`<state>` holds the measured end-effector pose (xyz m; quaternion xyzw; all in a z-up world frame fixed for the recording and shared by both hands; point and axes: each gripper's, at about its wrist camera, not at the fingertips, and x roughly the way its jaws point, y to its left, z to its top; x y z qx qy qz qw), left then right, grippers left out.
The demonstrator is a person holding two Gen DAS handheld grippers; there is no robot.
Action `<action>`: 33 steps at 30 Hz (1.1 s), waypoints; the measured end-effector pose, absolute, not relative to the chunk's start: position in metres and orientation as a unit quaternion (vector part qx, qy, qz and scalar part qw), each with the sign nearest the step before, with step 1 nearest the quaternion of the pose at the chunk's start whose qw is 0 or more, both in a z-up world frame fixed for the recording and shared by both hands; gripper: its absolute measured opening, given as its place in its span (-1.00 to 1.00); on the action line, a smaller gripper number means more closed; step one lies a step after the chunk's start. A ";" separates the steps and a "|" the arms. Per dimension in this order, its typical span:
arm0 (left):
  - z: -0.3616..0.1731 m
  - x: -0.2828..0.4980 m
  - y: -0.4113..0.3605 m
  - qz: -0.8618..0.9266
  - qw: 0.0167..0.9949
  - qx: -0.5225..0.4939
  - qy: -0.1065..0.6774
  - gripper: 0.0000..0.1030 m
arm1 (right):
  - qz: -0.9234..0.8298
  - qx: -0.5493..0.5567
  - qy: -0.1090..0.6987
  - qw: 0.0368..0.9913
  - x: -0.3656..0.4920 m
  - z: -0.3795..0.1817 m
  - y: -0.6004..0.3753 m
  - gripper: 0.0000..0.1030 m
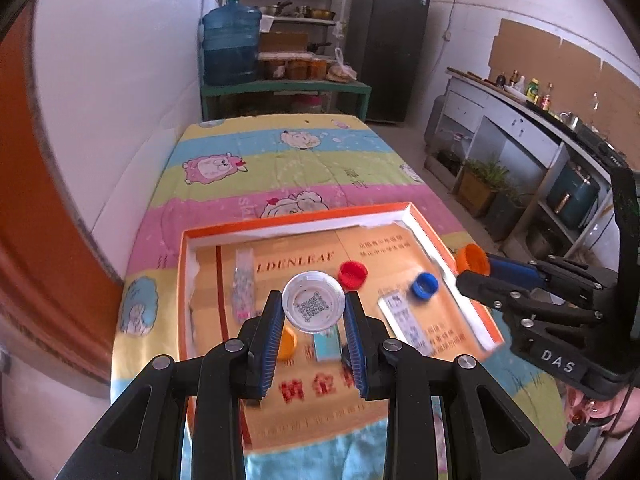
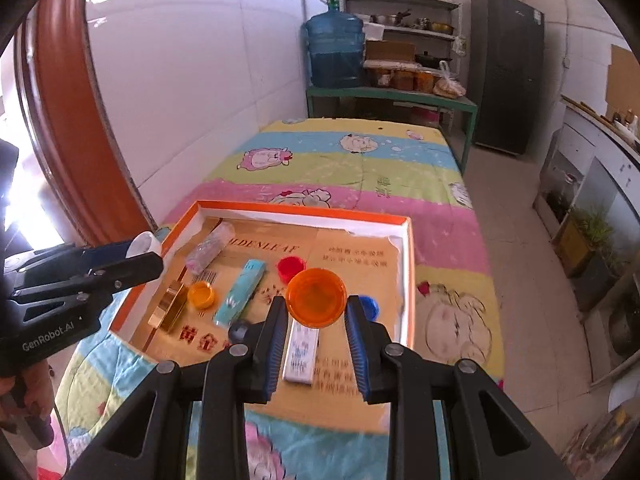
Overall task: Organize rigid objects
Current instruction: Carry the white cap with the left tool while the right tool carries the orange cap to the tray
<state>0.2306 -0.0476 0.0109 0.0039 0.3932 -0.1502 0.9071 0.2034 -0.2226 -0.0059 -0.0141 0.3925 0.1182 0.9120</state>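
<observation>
A white cap (image 1: 313, 302) with a printed code inside sits between the blue pads of my left gripper (image 1: 313, 308), which is shut on it above the near half of the orange-rimmed tray (image 1: 296, 220). My right gripper (image 2: 317, 304) is shut on a large orange cap (image 2: 317, 298) over the tray (image 2: 304, 206). Each gripper shows in the other's view: the right gripper (image 1: 476, 270) with its orange cap (image 1: 472, 260), the left gripper (image 2: 148, 254) with its white cap (image 2: 146, 244). In the tray lie a red cap (image 2: 291, 267), a blue cap (image 1: 425, 285), a small orange cap (image 2: 201, 295), a teal box (image 2: 240, 294), a gold box (image 2: 170, 306), a glitter tube (image 2: 208, 248) and a white packet (image 2: 301, 350).
The tray rests on a table under a striped cartoon cloth (image 1: 288, 160). A white tiled wall (image 1: 120, 100) runs along its left side. Beyond stand a blue water jug (image 1: 231, 46), shelves and a dark fridge (image 1: 386, 48). A counter with bottles (image 1: 532, 96) lines the right.
</observation>
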 end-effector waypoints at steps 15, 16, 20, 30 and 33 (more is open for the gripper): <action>-0.036 0.326 -0.059 -0.135 0.874 -0.018 0.467 -0.40 | 0.112 0.000 0.451 0.885 0.294 -0.045 -0.221 -0.42; -0.039 0.329 -0.060 -0.134 0.872 -0.018 0.470 -0.40 | 0.112 0.000 0.453 0.884 0.297 -0.048 -0.222 -0.42; -0.049 0.338 -0.064 -0.133 0.869 -0.015 0.477 -0.40 | 0.108 -0.001 0.461 0.881 0.305 -0.057 -0.222 -0.42; -0.066 0.352 -0.071 -0.131 0.861 -0.007 0.492 -0.40 | 0.107 -0.005 0.472 0.875 0.315 -0.071 -0.221 -0.42; -0.072 0.355 -0.073 -0.130 0.858 -0.004 0.497 -0.40 | 0.106 -0.004 0.474 0.874 0.316 -0.074 -0.222 -0.42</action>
